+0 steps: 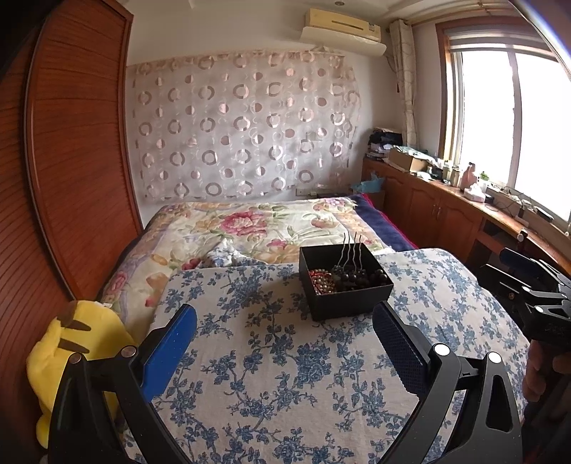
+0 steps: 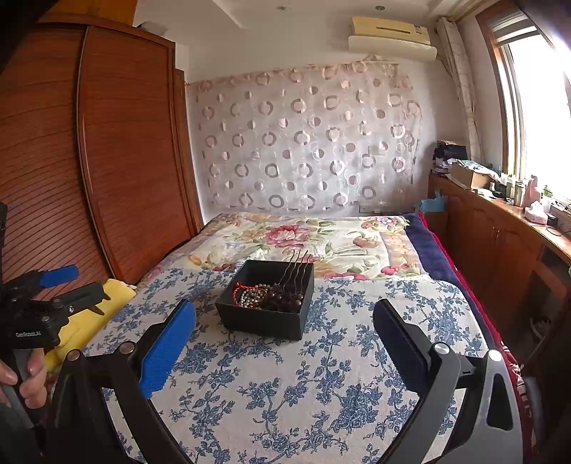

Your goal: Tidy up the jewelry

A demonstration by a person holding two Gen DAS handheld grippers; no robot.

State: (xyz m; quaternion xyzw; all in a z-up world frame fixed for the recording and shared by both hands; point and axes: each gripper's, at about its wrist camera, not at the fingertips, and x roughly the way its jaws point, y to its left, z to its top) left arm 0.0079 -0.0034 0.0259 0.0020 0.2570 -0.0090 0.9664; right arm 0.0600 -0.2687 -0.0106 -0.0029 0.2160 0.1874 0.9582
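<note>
A bedroom is showing from two fisheye cameras, one on each set of hand-held tongs. A bed (image 1: 285,357) is filling the lower half of both views, and a white cover printed with blue flowers (image 2: 321,374) is lying across its near end. Farther back, a quilt with large pink and yellow blossoms (image 1: 257,228) is covering the rest of the mattress.

A small black open box (image 1: 345,282) is sitting on the blue-flowered cover, near the middle of the bed. Inside it, dark brown beads (image 2: 285,299), a string of pearly beads with a red cord (image 2: 249,296) and a wavy metal hair comb (image 2: 298,266) are lying jumbled together; the comb's prongs are sticking up above the rim.

The left tongs (image 1: 285,339) are hovering over the cover just short of the box, their blue-padded jaws spread wide and gripping nothing. The right tongs (image 2: 285,339) are likewise spread wide and empty, also just short of the box. A hand (image 2: 25,378) is gripping the handle of the left tongs at the edge of the right view.

A tall reddish wooden wardrobe (image 1: 71,160) is standing along the left of the bed, and a yellow plush toy (image 1: 67,357) is lying beside it. A sheer curtain with ring patterns (image 2: 307,142) is hanging on the far wall beneath an air conditioner (image 1: 342,28). On the right, a bright window (image 1: 517,125) is shining above a cluttered wooden desk (image 1: 446,200).
</note>
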